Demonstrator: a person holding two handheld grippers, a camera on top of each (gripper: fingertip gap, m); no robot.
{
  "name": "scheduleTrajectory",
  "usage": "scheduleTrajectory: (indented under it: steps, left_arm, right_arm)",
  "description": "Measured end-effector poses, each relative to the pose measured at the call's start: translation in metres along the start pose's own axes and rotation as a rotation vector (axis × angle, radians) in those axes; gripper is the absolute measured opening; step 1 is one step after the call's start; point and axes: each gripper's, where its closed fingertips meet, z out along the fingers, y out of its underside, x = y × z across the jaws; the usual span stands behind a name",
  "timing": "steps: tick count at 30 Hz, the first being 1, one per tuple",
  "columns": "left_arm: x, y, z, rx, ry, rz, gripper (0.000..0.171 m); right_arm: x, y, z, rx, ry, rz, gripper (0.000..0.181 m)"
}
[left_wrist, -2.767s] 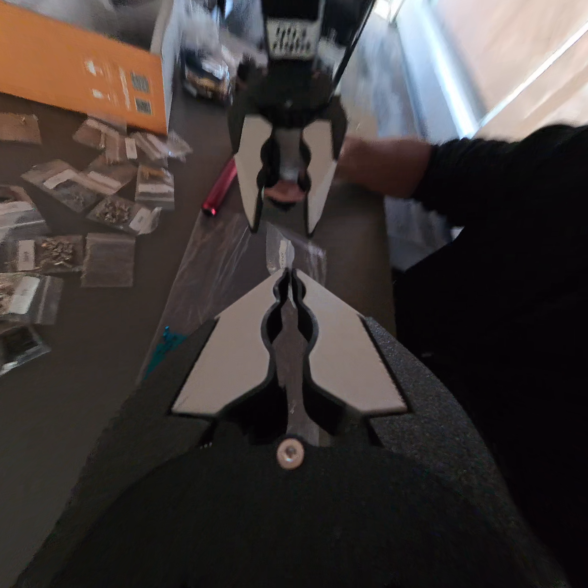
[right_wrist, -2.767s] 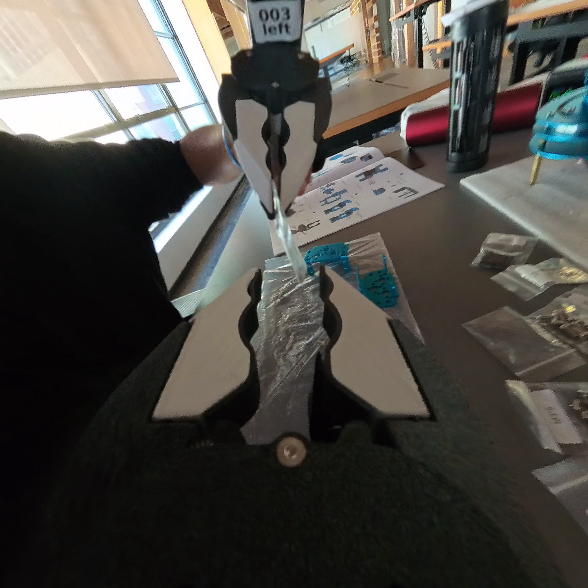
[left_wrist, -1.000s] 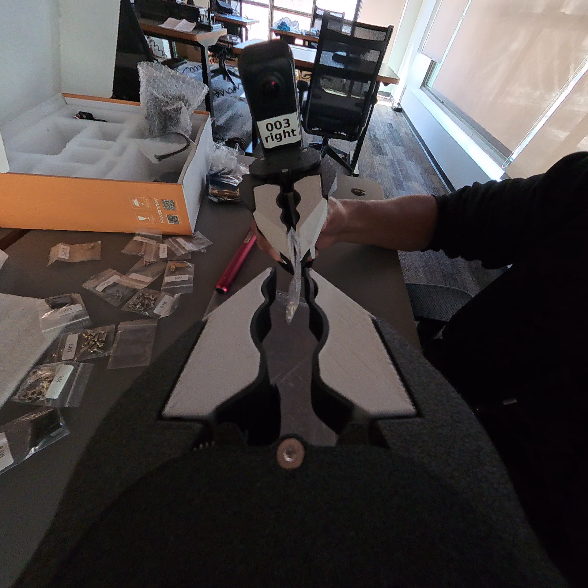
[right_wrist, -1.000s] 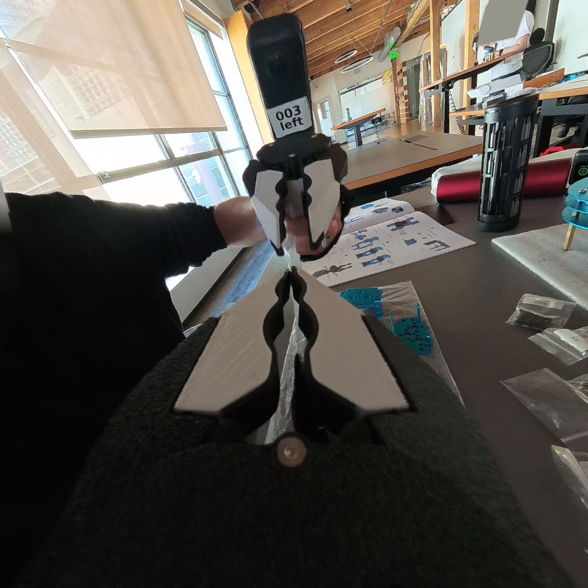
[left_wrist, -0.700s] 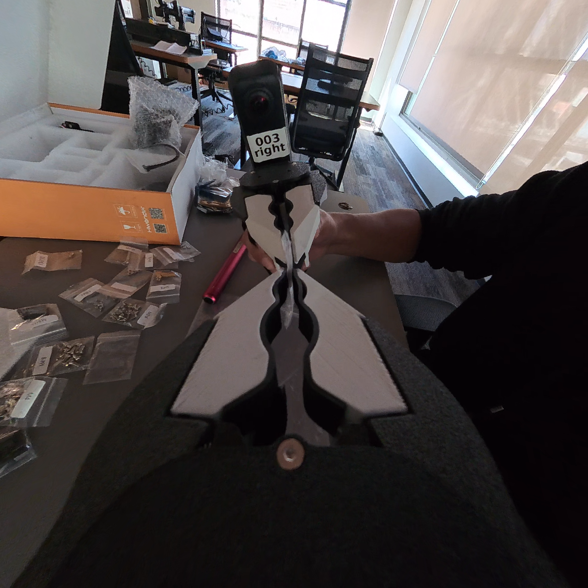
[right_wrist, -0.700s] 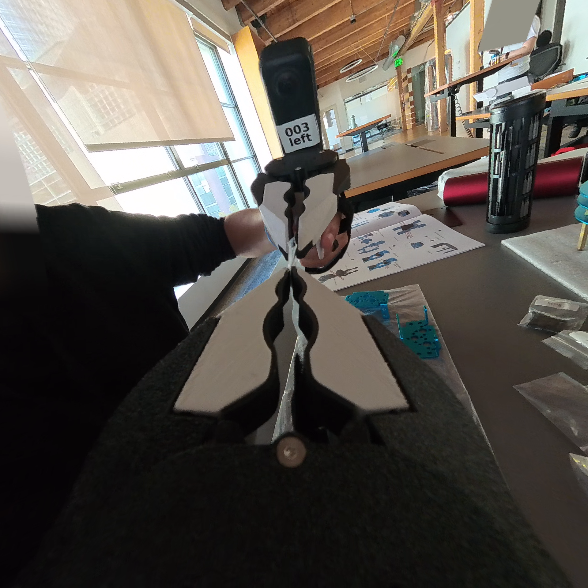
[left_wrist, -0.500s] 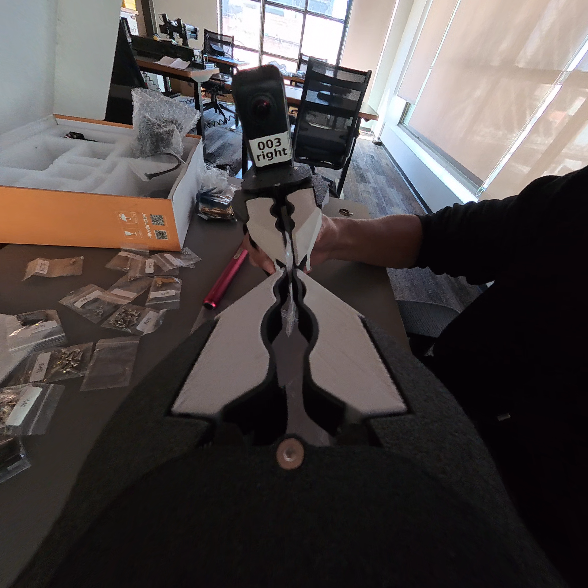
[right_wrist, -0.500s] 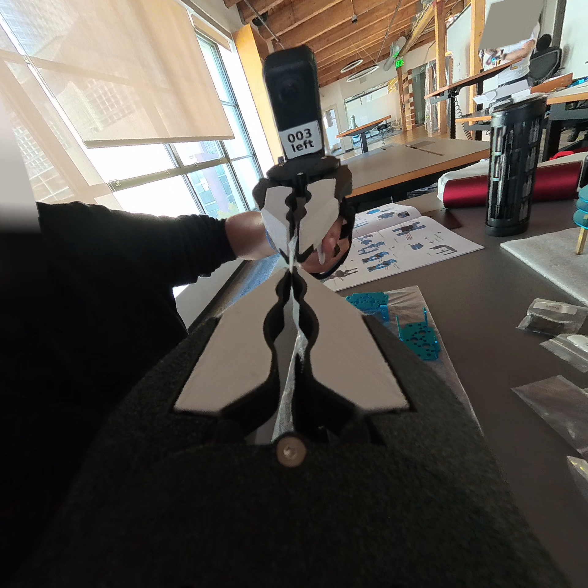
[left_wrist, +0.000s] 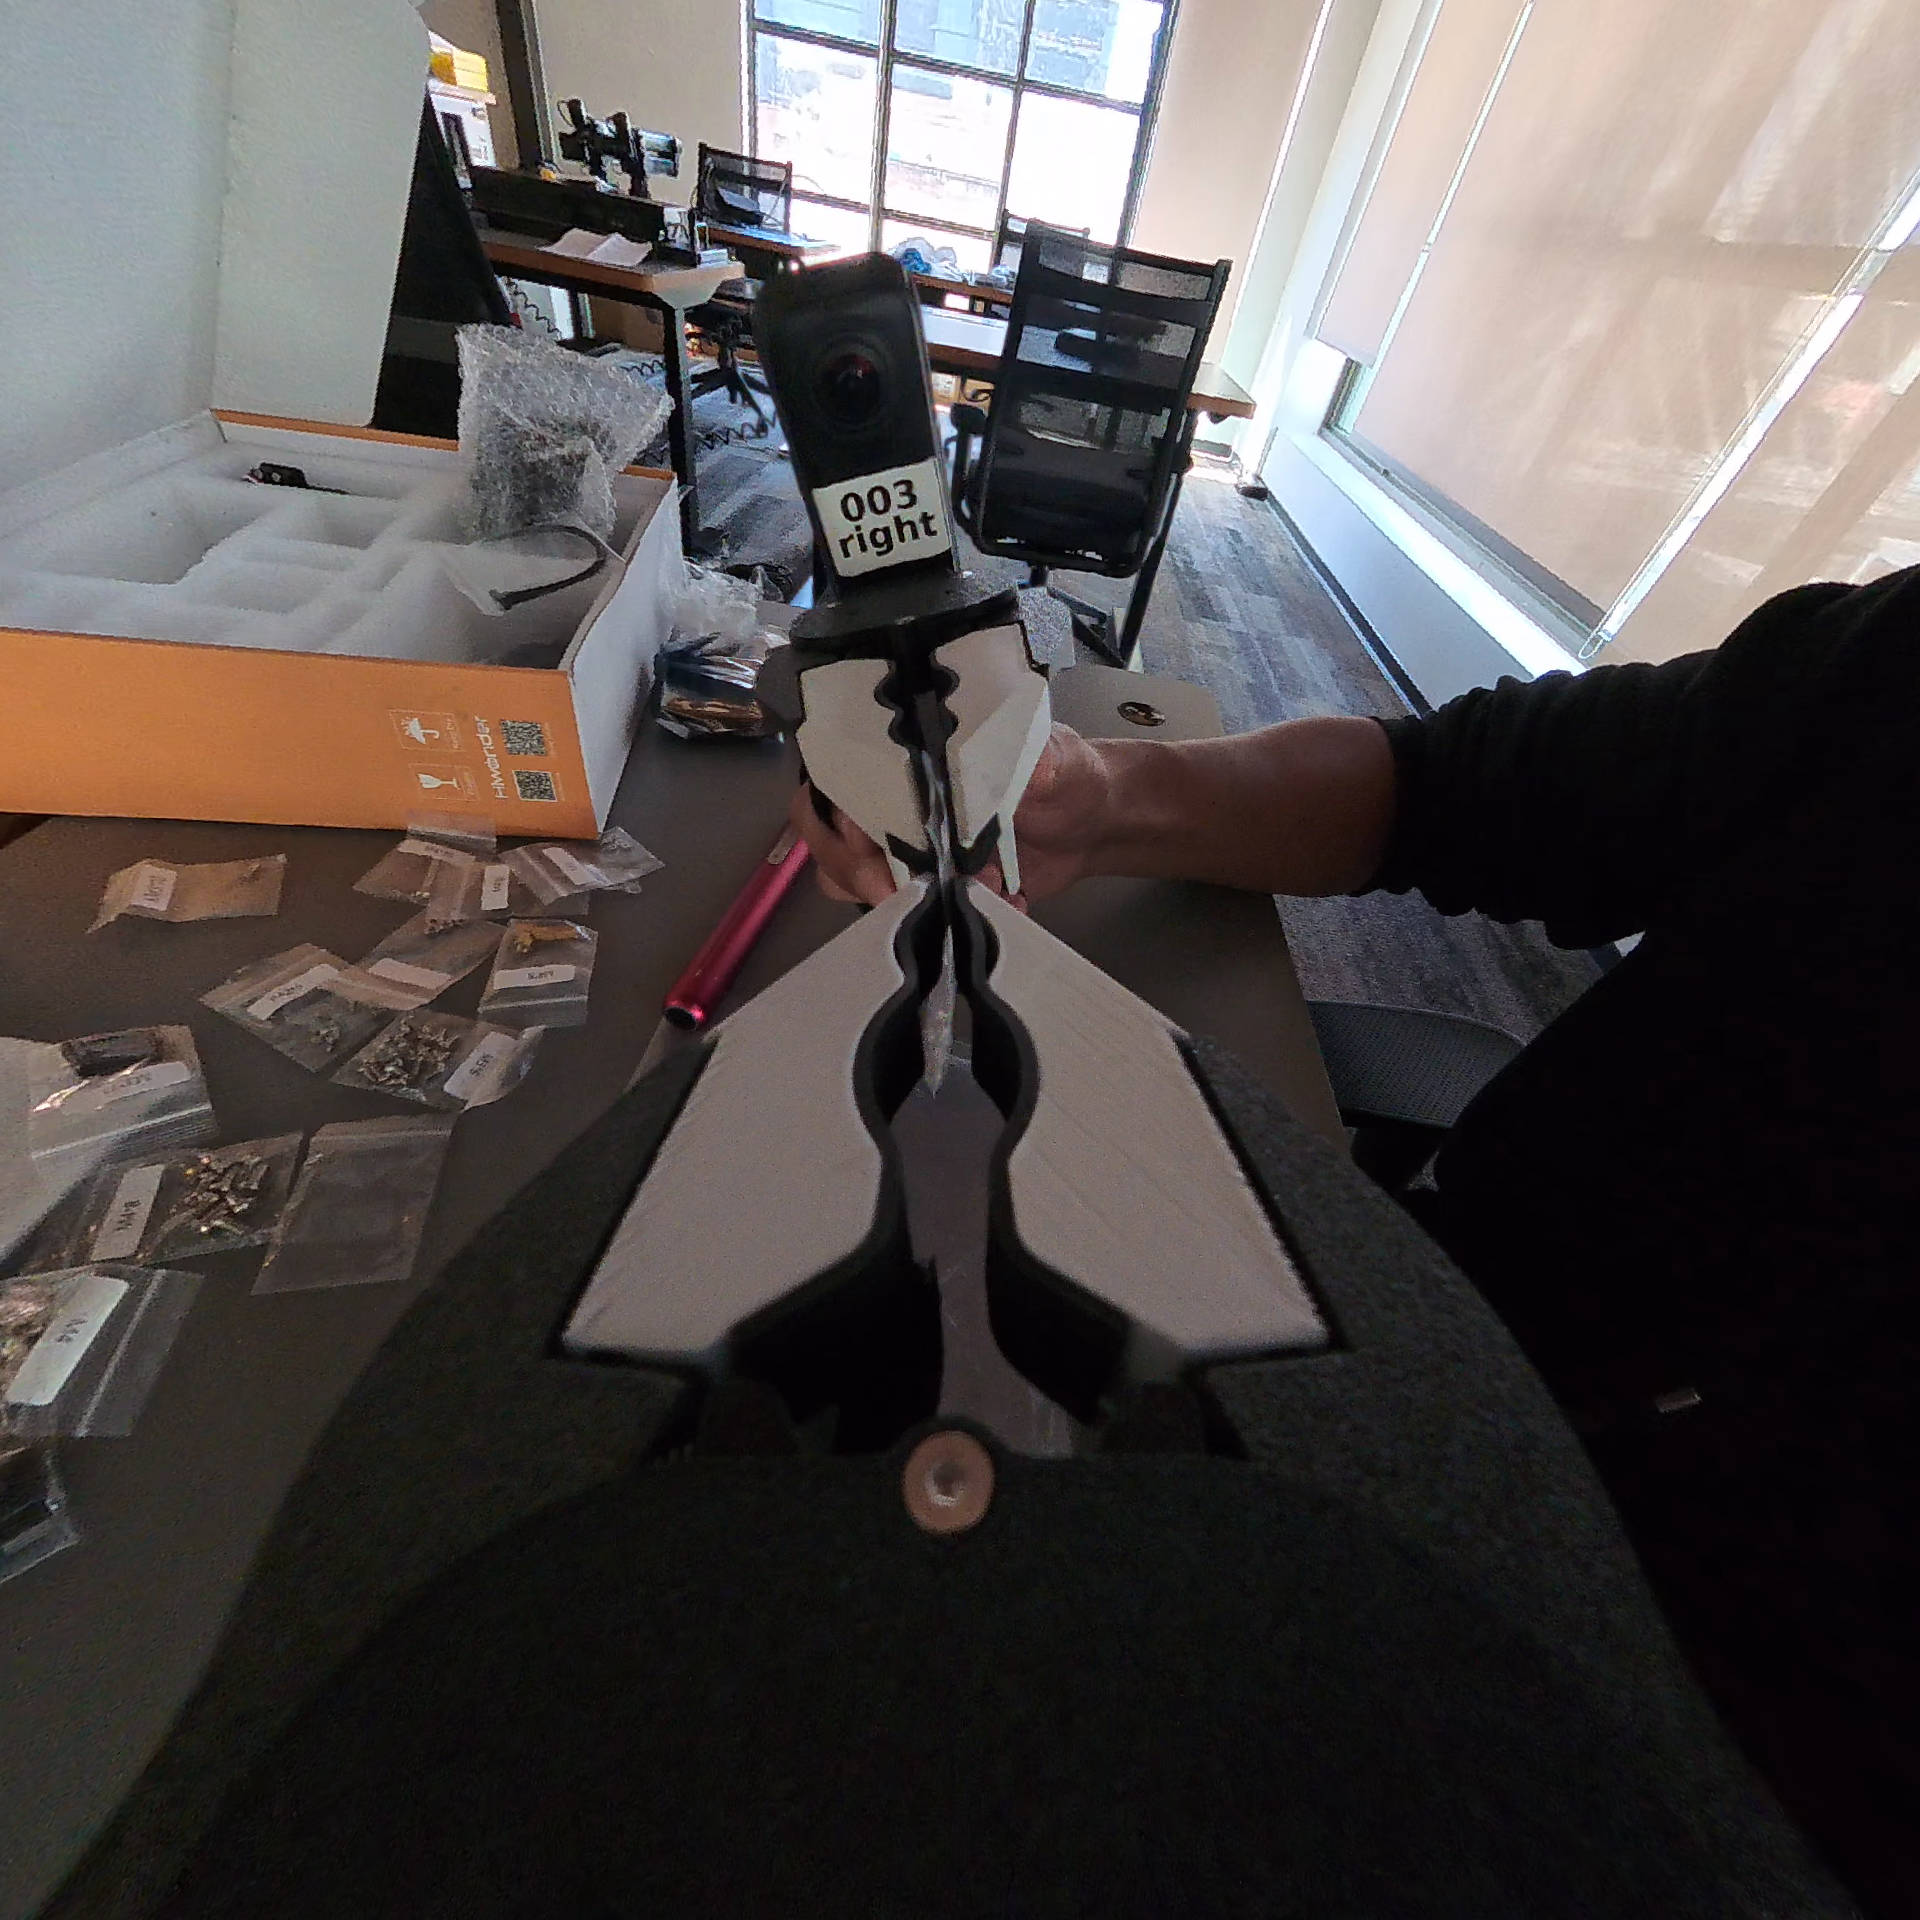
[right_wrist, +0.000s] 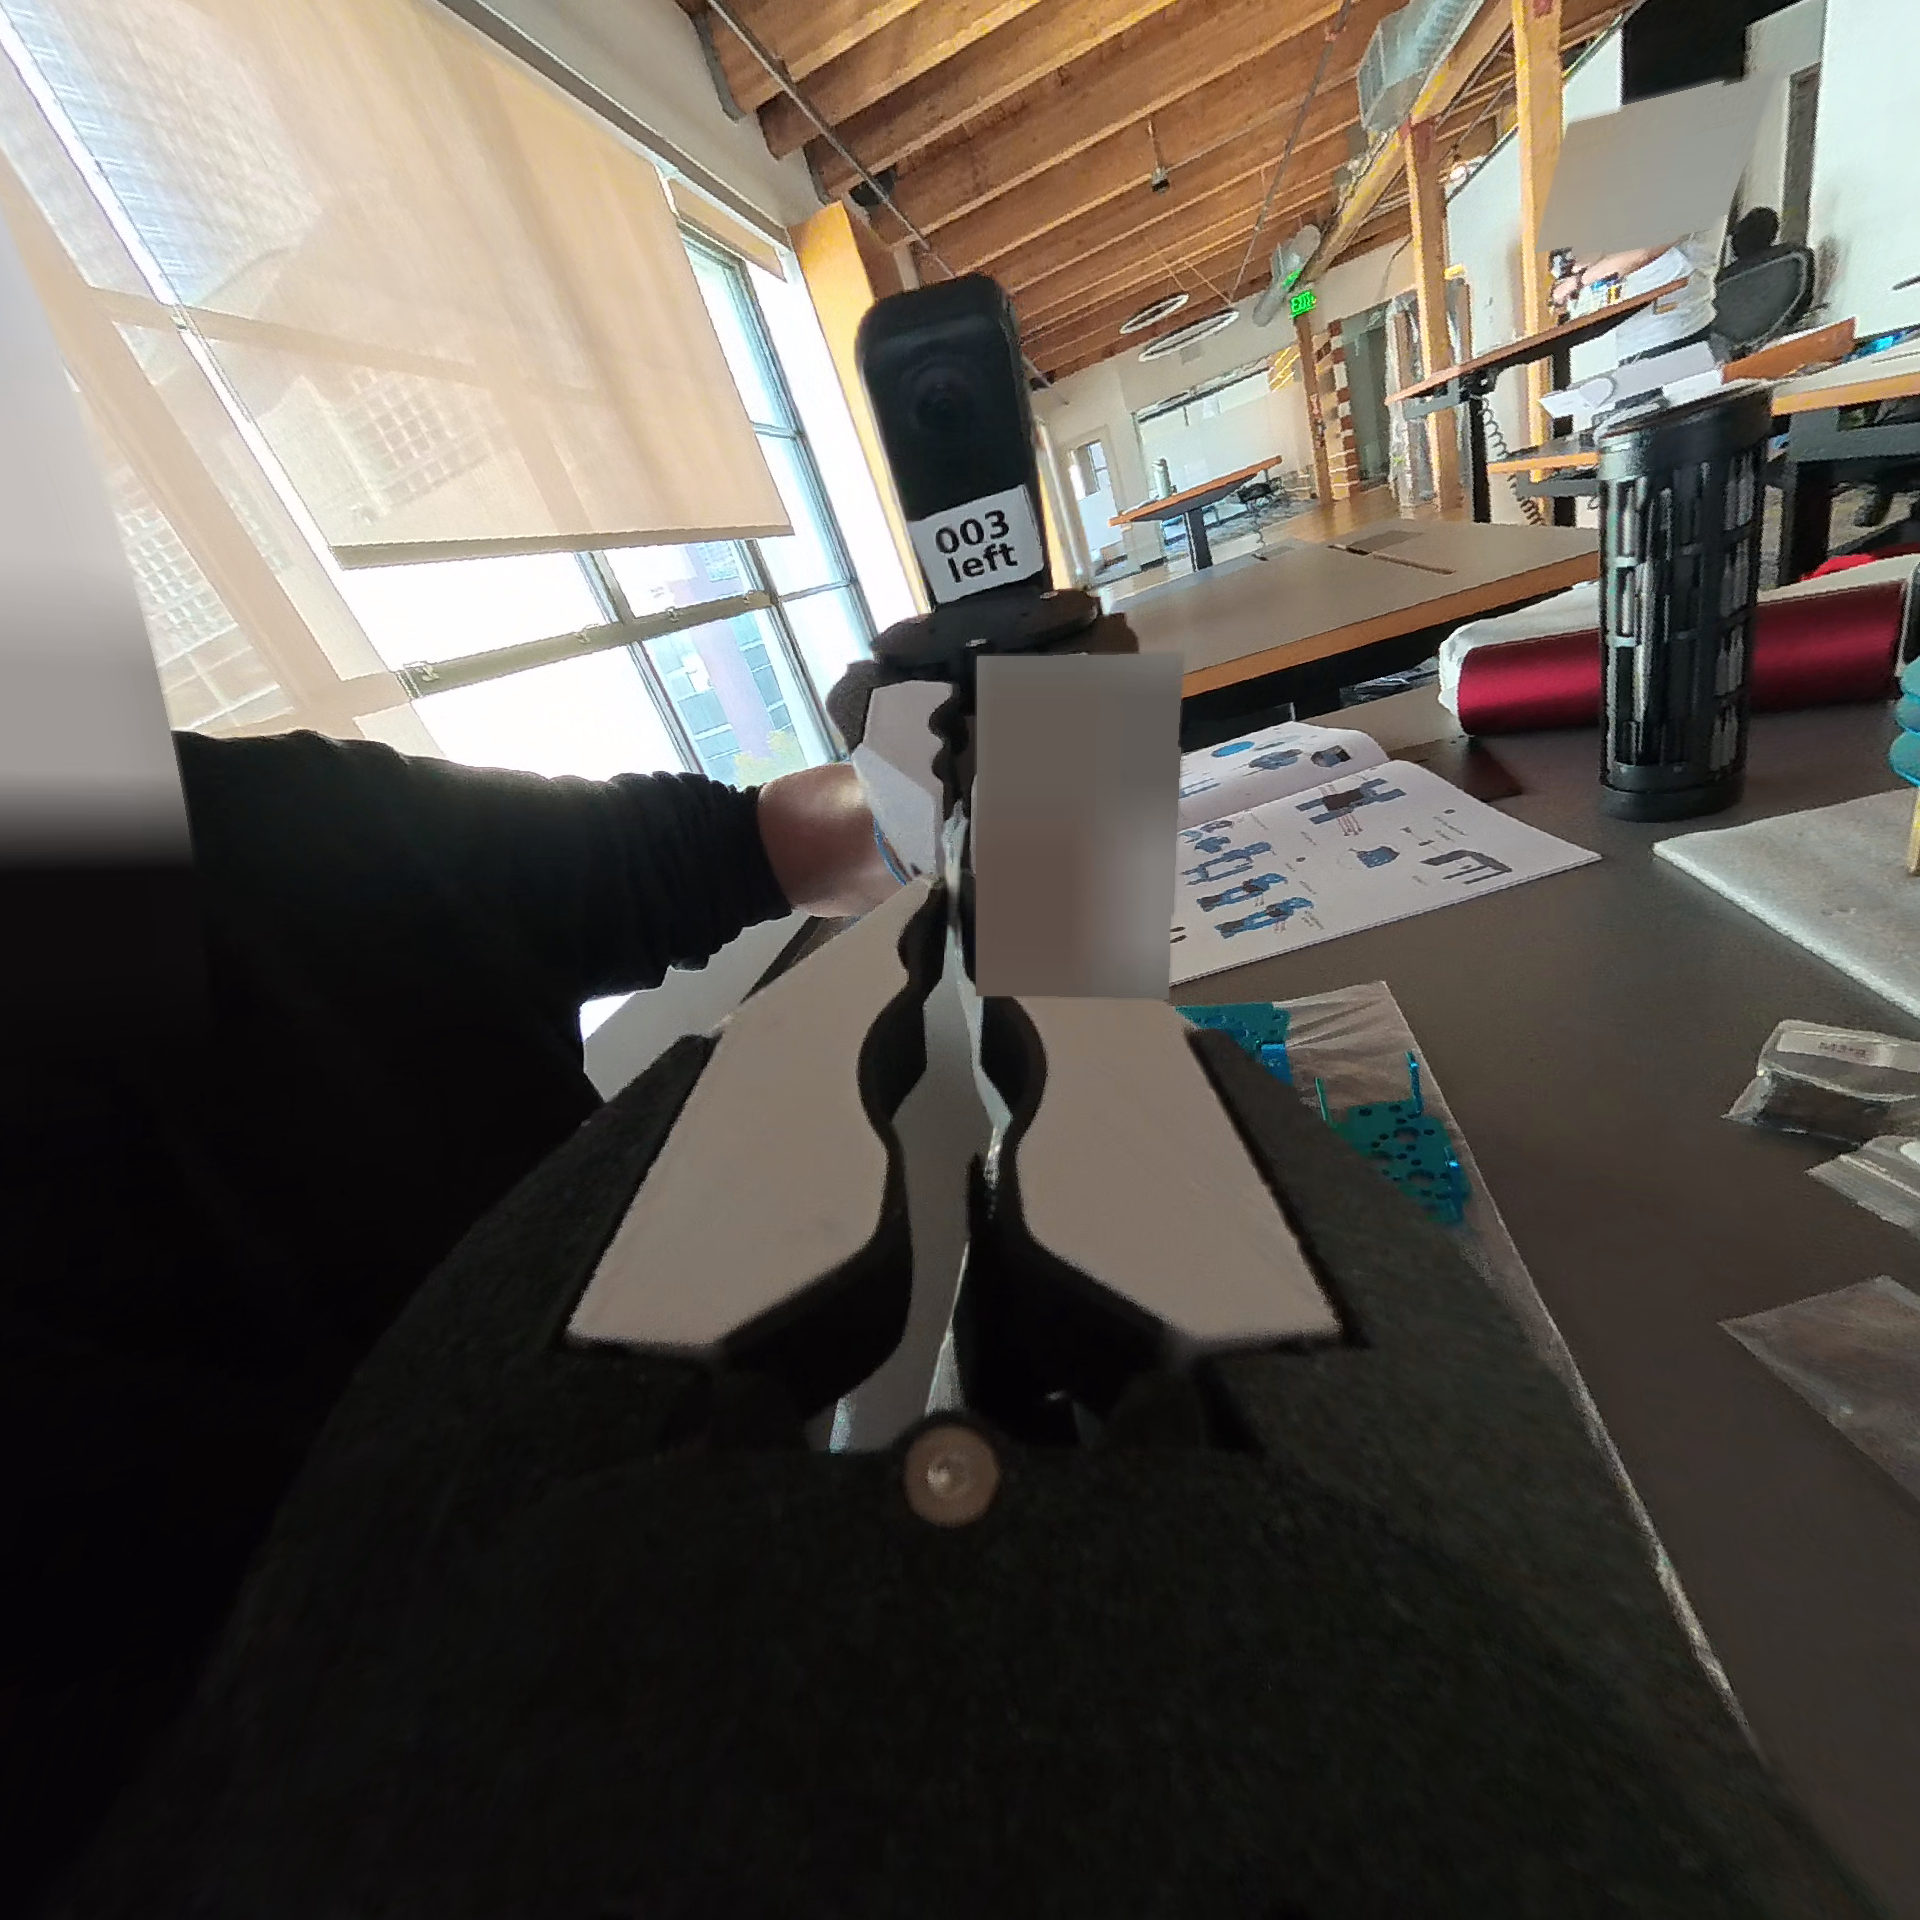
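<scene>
A clear plastic bag (right_wrist: 1351, 1013) with blue perforated metal parts (right_wrist: 1397, 1138) lies partly on the dark table (right_wrist: 1558, 997). Its top edge is lifted and pinched between both grippers, which face each other tip to tip. My left gripper (left_wrist: 943, 899) is shut on a strip of the bag (left_wrist: 938, 1003). My right gripper (right_wrist: 948, 916) is shut on the same strip (right_wrist: 979, 1081). The right gripper also shows in the left wrist view (left_wrist: 940, 831), held by a hand. The left gripper in the right wrist view (right_wrist: 951, 831) is half hidden by a blurred patch.
An open orange box with white foam (left_wrist: 312, 717), several small bags of screws (left_wrist: 416, 1039) and a red pen-like tube (left_wrist: 738, 935) lie to the left. An open booklet (right_wrist: 1351, 852), a black mesh cylinder (right_wrist: 1673, 613), a white foam pad (right_wrist: 1818, 894) and more small bags (right_wrist: 1808, 1081) are on the other side. Only a small space, under 4 cm, lies between the two pairs of fingers.
The right gripper shut on the bag edge and both grippers rose from the table. The left gripper let go, then shut on it again. In the last half second nothing much moved.
</scene>
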Motion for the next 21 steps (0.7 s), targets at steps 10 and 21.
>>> scheduleTrajectory:
  steps: [10,21]
  left_arm:
    - [-0.006,0.000,0.002,0.051,-0.019,-0.034,0.001]
    - [0.006,-0.003,-0.001,0.181,0.092,-0.058,0.000]
  right_arm:
    - [0.005,0.000,-0.003,-0.006,0.019,0.005,0.000]
    - [0.001,0.009,0.003,-0.055,-0.003,-0.011,0.000]
